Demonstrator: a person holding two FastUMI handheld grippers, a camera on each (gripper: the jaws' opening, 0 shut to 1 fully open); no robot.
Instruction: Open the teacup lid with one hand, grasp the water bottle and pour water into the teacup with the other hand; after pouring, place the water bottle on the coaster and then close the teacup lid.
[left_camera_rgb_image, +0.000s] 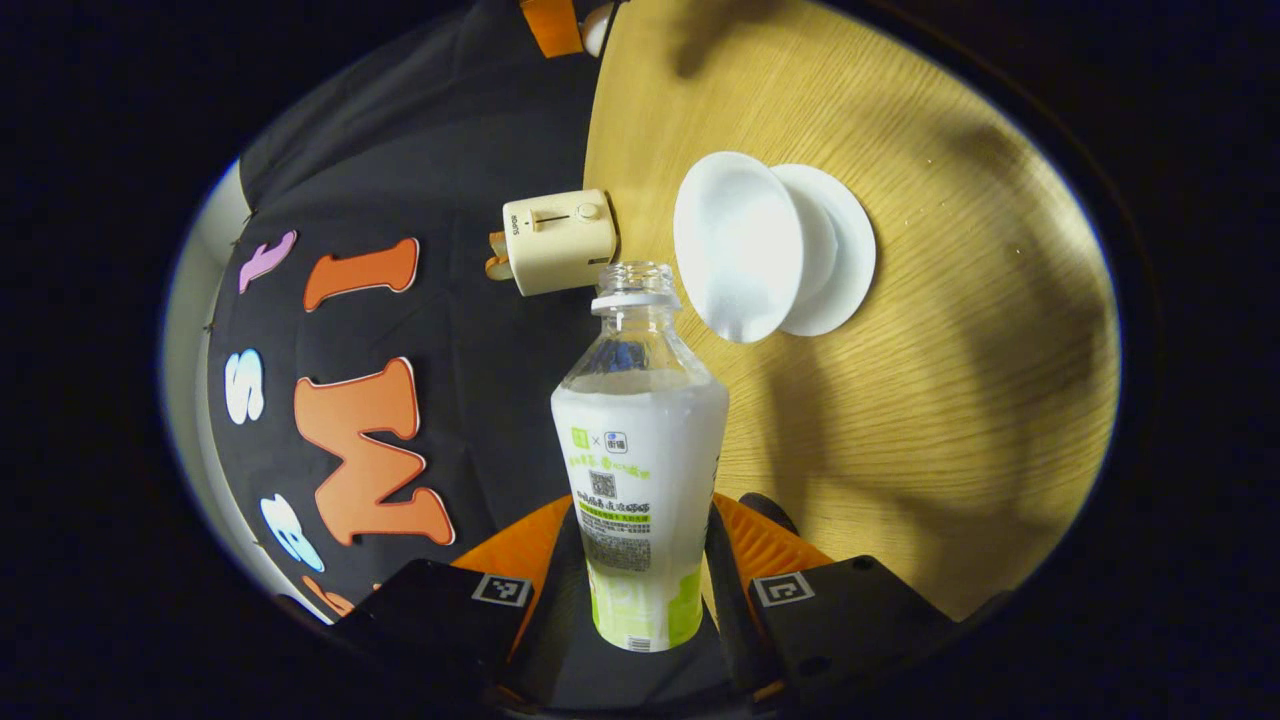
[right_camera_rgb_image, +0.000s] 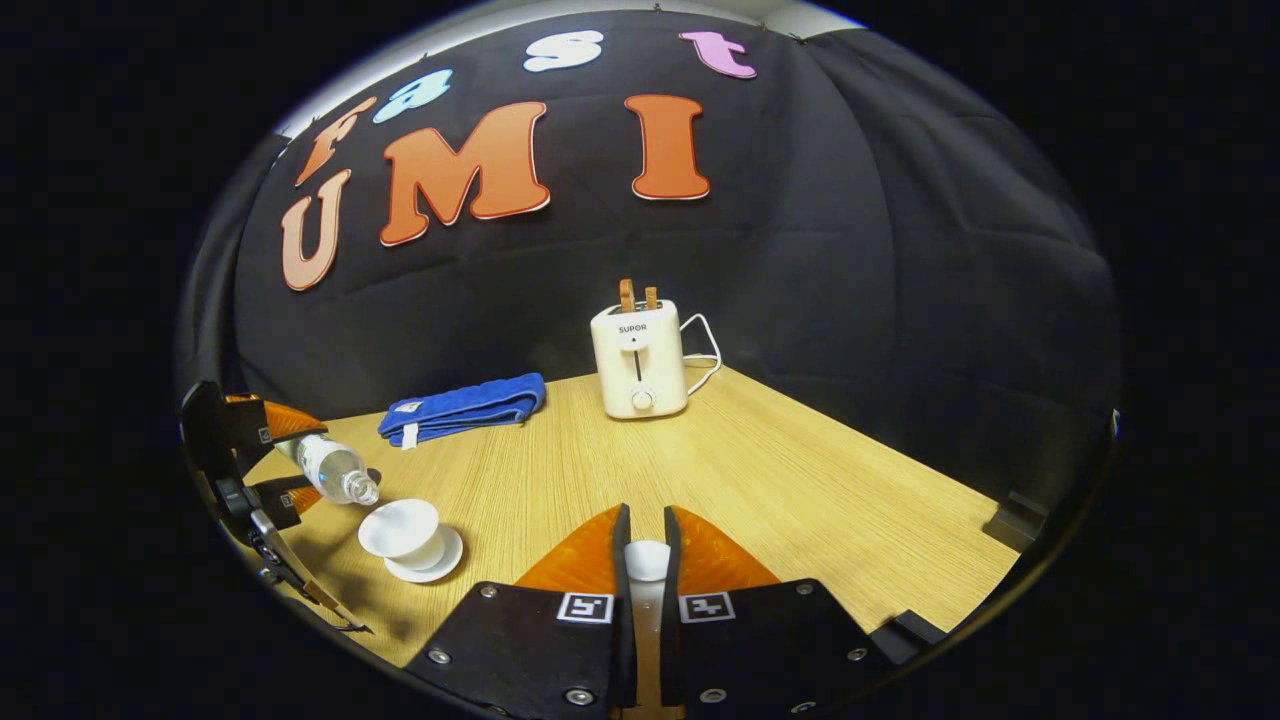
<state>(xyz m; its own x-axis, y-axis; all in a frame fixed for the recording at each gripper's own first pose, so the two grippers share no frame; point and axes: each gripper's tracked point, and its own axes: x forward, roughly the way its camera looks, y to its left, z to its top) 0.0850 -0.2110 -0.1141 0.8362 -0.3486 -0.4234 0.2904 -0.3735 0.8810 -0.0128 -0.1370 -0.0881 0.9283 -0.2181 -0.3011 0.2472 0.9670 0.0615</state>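
Water bottle (left_camera_rgb_image: 640, 470) is held between the fingers of the left gripper (left_camera_rgb_image: 640, 590), long axis pointing forward and tipped, its open mouth just beside the teacup (left_camera_rgb_image: 740, 245) rim. Right gripper (right_camera_rgb_image: 645, 560) fingers stand narrow, pinching the teacup lid (right_camera_rgb_image: 647, 560).

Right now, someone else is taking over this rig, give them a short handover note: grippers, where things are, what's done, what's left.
Left gripper: shut on the water bottle, uncapped, tipped sideways with its mouth close to the teacup.
Right gripper: shut on the teacup lid, held up off the table, apart from the cup.
Teacup sits open on its saucer, near the table's left side in the right gripper view.
Done: lid off, bottle grasped and tilted. I cannot tell whether water is flowing yet.
Left: finish pouring, stand the bottle on the coaster, put the lid back on.
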